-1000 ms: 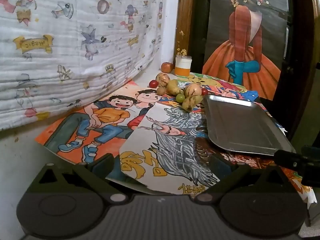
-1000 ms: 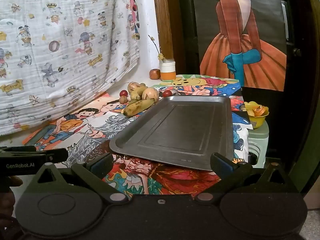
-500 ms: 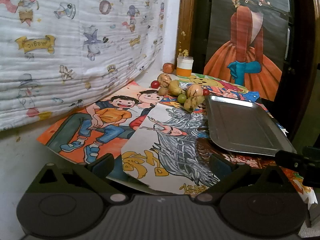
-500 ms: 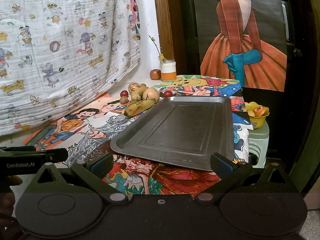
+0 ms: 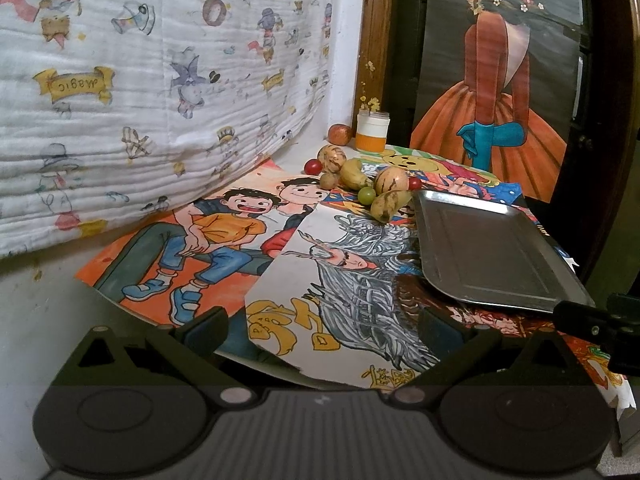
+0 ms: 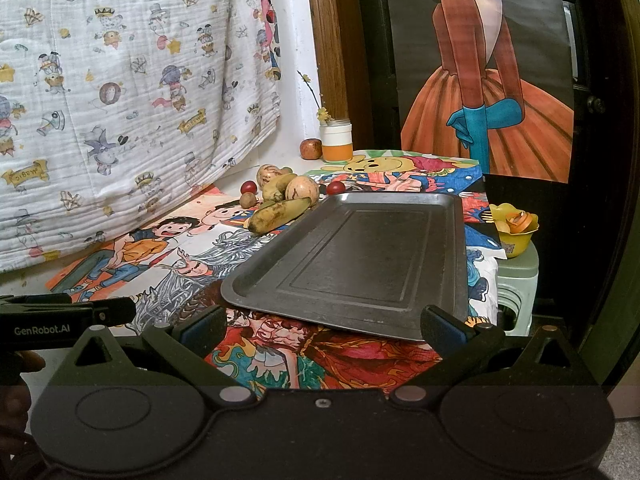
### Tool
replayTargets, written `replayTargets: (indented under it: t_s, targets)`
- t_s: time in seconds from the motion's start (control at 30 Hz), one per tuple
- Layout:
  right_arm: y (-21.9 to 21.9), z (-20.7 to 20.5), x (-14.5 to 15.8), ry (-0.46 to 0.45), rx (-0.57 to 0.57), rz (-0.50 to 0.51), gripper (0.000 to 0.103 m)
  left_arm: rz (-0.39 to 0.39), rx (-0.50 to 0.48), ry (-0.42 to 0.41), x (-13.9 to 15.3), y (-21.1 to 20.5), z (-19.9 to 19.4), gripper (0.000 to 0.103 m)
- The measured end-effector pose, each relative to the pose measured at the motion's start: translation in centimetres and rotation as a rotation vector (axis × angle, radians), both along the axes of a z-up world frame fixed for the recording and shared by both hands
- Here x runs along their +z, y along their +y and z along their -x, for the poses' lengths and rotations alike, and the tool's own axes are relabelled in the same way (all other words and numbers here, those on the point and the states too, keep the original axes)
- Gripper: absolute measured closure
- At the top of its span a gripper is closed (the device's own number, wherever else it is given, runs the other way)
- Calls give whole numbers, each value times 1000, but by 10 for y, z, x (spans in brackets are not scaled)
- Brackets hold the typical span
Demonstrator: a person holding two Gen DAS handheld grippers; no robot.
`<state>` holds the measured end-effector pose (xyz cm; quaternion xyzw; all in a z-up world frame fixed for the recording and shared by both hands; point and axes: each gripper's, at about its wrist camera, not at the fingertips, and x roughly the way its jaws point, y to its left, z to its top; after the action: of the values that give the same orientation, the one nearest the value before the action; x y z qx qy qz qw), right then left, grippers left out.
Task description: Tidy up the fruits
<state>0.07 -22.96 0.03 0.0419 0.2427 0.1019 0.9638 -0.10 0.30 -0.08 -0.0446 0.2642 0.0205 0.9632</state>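
A pile of fruit lies at the far end of the table: a spotted banana (image 6: pixel 279 214) (image 5: pixel 390 204), round striped fruits (image 6: pixel 302 189) (image 5: pixel 391 179), a green grape (image 5: pixel 366 194) and small red fruits (image 6: pixel 248 187) (image 5: pixel 313 166). An empty metal tray (image 6: pixel 360 256) (image 5: pixel 492 248) sits to the right of the pile. My left gripper (image 5: pixel 322 328) is open and empty, low over the near table edge. My right gripper (image 6: pixel 324 326) is open and empty, just before the tray's near rim.
An apple (image 6: pixel 311 148) and an orange-and-white jar (image 6: pixel 337 144) stand at the far wall. A patterned cloth (image 6: pixel 120 80) hangs on the left. A yellow bowl (image 6: pixel 514 229) sits on a green stool (image 6: pixel 516 280) to the right of the table.
Both grippers have eased slightly forward toward the table; the fruit and tray have not moved.
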Motion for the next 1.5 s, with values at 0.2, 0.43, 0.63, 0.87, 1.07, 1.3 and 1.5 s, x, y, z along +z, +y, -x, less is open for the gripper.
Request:
replayTargets:
  t_s: [0.2,0.43,0.63,0.87,1.07,1.3,1.5]
  targets:
    - [0,0,0,0,0,-1,0,0,0,0,0,0,0,0]
    - [0,0,0,0,0,-1,0,-2,3,0,0,1,0,0]
    - [-1,1,0,0,0,-2,0,-3,4,1,0,2,0,0]
    - [-1,0,-1,0,0,-2,0,-2,3,2,0,1,0,0]
    - [-1,0,-1,0,0,-3,0,-3,3,1,0,2,0,0]
    - [-1,1,-1,1,1,-3,0,-2,2,2,0,2,-1,0]
    - [2,-2,-2,22,9,0,0,-4,3,4,0,2,0,0]
